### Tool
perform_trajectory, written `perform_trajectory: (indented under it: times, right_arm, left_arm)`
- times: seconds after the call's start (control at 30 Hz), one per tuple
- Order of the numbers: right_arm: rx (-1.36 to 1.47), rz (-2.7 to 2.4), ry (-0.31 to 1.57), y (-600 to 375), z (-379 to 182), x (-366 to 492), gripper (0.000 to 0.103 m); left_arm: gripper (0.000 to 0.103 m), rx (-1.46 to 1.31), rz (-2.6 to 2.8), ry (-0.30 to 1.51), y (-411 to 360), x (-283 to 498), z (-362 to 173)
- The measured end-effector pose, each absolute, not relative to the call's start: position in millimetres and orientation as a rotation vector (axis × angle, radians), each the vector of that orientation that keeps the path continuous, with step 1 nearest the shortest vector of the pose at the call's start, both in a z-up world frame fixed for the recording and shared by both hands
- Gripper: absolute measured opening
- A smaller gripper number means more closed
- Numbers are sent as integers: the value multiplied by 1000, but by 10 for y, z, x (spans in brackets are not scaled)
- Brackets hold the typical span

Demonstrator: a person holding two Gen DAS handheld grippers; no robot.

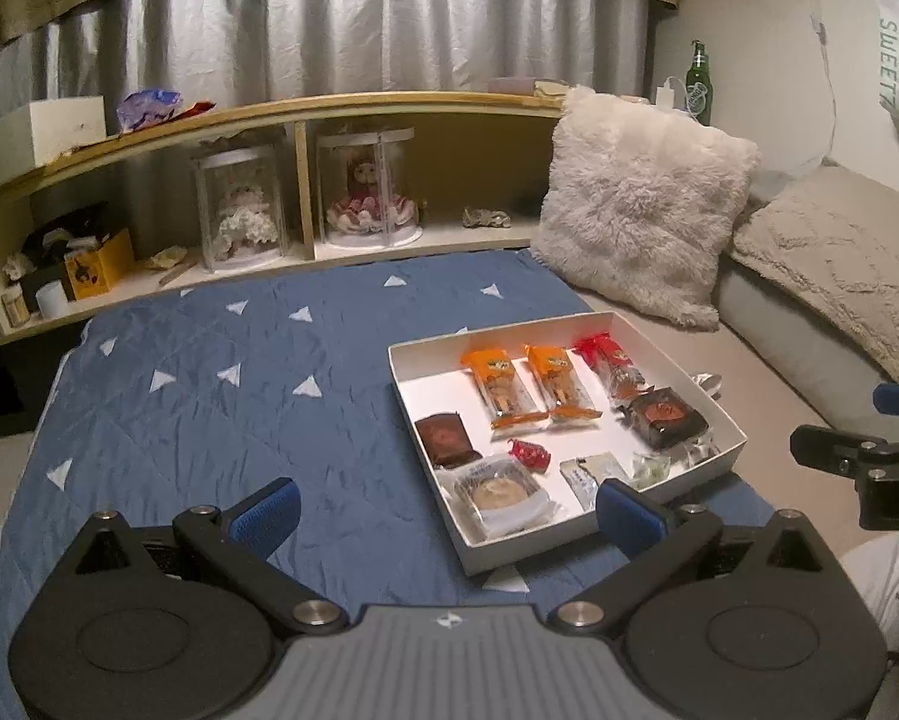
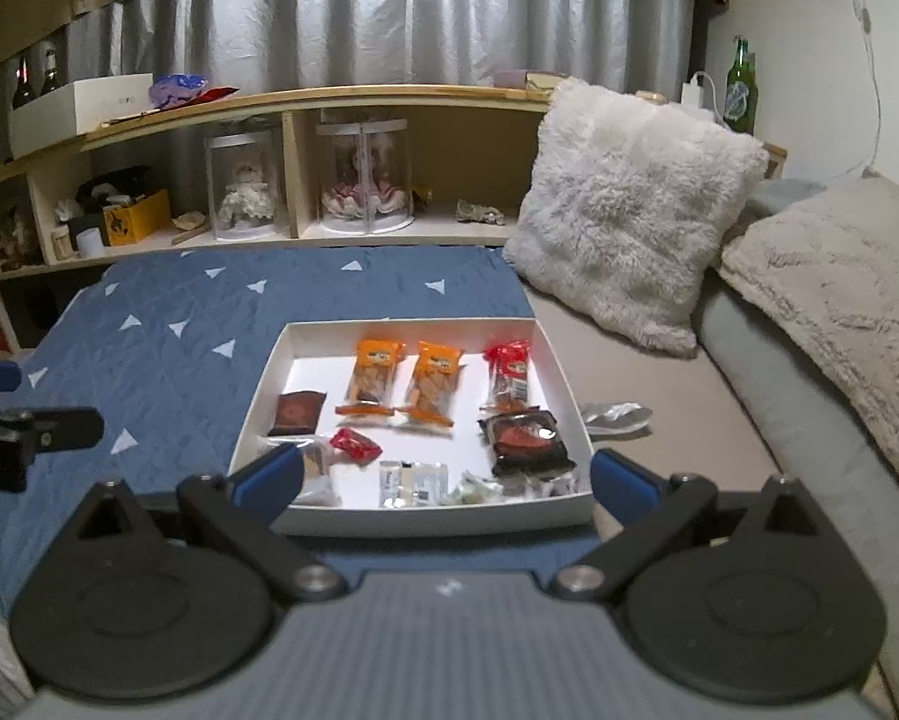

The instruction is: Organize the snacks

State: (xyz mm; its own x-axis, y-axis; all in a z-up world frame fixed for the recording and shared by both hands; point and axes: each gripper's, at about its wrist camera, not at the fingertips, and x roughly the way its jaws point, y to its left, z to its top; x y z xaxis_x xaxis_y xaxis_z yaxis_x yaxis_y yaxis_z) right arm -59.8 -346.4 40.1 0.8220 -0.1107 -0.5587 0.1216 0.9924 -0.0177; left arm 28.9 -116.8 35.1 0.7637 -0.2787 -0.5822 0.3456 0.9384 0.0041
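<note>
While both of your tools hang back empty, the right gripper [image 2: 446, 483] has its blue rubber-faced fingers spread wide at the bottom of its frame, framing the near edge of the white box [image 2: 554, 360] as if lined up for a reach in; the left gripper [image 1: 446, 507] is spread just as wide, with only its right finger overlapping the box's near corner in the lower right of its view. That shallow, stiff cardboard box sits on the quilted blue bedspread [image 1: 209, 360], centre frame for the right camera, and its low walls likely keep the loose packets from sliding on the soft fabric. Inside, the two orange packets [image 2: 404, 375] lie side by side with a red packet [image 2: 507, 375] to their right, all crinkly glossy film; a dark square pack [image 2: 527, 441] sits below the red one, a small brown one [image 2: 296, 411] at the left. One silvery wrapper [image 2: 617, 414] lies outside, right of the box, probably still to be gathered.
</note>
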Motion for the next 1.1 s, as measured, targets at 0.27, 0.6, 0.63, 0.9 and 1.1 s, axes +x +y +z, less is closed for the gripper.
perform_trajectory:
  times: [0.27,0.6,0.63,0.9,1.1]
  right_arm:
    - [-19,-122,561,-3403,247,-682,102]
    - [-6,-132,565,-3445,130,-644,102]
    - [-2,-130,565,-3454,133,-649,102]
    - [7,-126,570,-3432,120,-649,102]
    - [0,-122,573,-3441,106,-636,102]
  left_arm:
    - [103,72,-306,624,-1069,264,165]
    - [103,77,-283,606,-1052,270,104]
    - [103,83,-283,606,-1056,275,96]
    - [103,82,-290,607,-1044,286,62]
    - [103,74,-284,608,-1042,284,53]
